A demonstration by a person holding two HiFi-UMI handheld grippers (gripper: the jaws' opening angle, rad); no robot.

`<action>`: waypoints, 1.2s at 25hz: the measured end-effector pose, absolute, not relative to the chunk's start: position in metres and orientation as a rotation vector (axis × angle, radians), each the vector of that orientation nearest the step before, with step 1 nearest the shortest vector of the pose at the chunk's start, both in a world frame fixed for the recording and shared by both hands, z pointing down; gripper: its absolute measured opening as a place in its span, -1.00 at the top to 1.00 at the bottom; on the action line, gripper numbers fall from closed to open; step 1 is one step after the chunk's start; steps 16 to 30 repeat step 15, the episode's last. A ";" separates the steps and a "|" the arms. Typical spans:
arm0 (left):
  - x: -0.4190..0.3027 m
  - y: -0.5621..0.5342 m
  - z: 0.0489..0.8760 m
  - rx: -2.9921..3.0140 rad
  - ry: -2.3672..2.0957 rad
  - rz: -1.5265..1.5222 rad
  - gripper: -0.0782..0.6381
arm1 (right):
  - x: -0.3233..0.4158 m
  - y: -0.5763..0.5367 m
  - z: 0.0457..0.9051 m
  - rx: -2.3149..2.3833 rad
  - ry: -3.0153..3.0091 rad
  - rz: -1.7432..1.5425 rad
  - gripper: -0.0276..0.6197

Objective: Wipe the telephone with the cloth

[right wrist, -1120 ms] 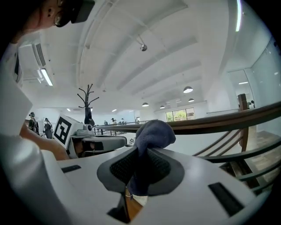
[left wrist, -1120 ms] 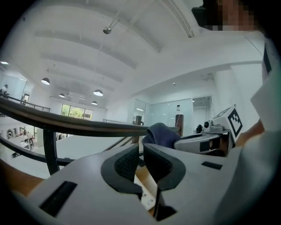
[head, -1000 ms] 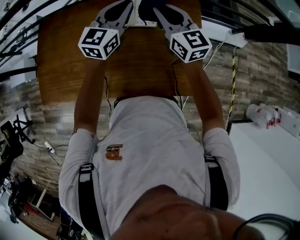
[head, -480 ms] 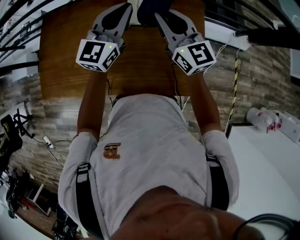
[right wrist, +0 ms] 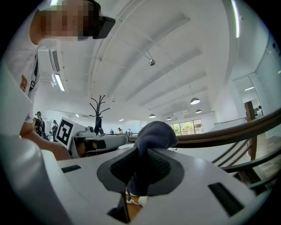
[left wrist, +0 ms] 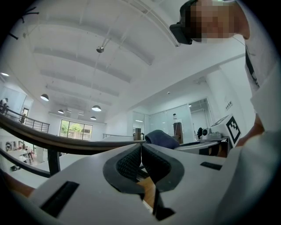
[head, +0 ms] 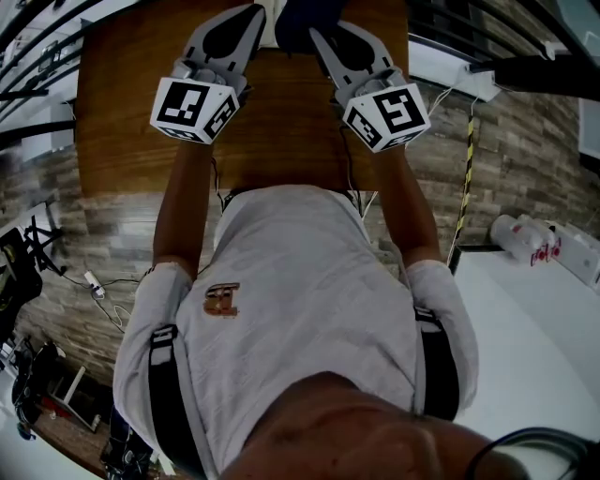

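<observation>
Both grippers are held out over the far part of a wooden table (head: 281, 131), jaws pointing away from the person. My right gripper (head: 317, 34) (right wrist: 142, 154) is shut on a dark blue cloth (right wrist: 153, 132) (head: 298, 21), which bulges up above its pads. My left gripper (head: 253, 13) (left wrist: 141, 147) is shut with nothing between its pads, and the cloth (left wrist: 161, 137) shows just to its right. A small white patch (right wrist: 134, 201) shows below the right jaws. I cannot tell whether it is the telephone, which is otherwise hidden.
The wooden table ends at the left (head: 80, 122) over a brick-pattern floor (head: 525, 169). Cables (head: 352, 178) hang off its near edge. A white counter (head: 534, 319) with bottles (head: 525, 234) stands at the right. The person's torso fills the lower head view.
Both grippers have shifted slightly further away over the table. The white object seen between them a second ago is now mostly covered by the cloth and jaws.
</observation>
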State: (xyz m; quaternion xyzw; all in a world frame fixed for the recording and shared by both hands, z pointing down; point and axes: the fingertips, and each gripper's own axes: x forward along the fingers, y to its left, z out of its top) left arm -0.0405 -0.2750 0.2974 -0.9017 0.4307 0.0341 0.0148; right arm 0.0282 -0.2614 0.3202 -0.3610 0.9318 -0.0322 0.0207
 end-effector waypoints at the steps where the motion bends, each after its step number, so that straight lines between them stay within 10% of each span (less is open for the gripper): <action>1: -0.040 -0.275 0.297 -2.807 1.339 0.109 0.73 | 0.029 -0.261 0.320 -1.123 2.889 -0.096 0.69; 30: -0.037 -0.277 0.299 -2.810 1.328 0.105 0.73 | 0.033 -0.261 0.319 -1.137 2.881 -0.083 0.69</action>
